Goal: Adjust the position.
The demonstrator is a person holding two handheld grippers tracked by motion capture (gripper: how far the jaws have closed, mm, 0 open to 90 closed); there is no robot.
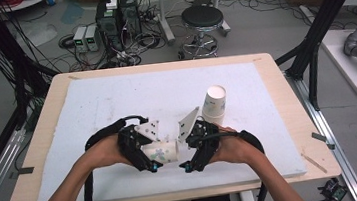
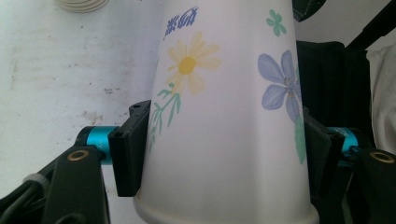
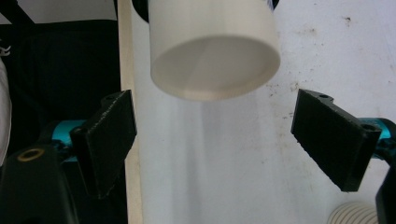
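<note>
Near the table's (image 1: pixel 43 124) front edge the left gripper (image 1: pixel 148 160) clamps a flowered paper cup (image 1: pixel 164 151) on its side, its own view showing both jaws pressed to the cup's walls, while the right gripper (image 3: pixel 212 142) gapes empty before the cup's mouth.

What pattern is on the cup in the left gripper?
White cup with yellow and blue flowers and green leaves; clearest in the left gripper view.

Blue printed characters near the rim of the flowered paper cup (image 2: pixel 224 116) are too blurred to read; no other lettering is legible.
</note>
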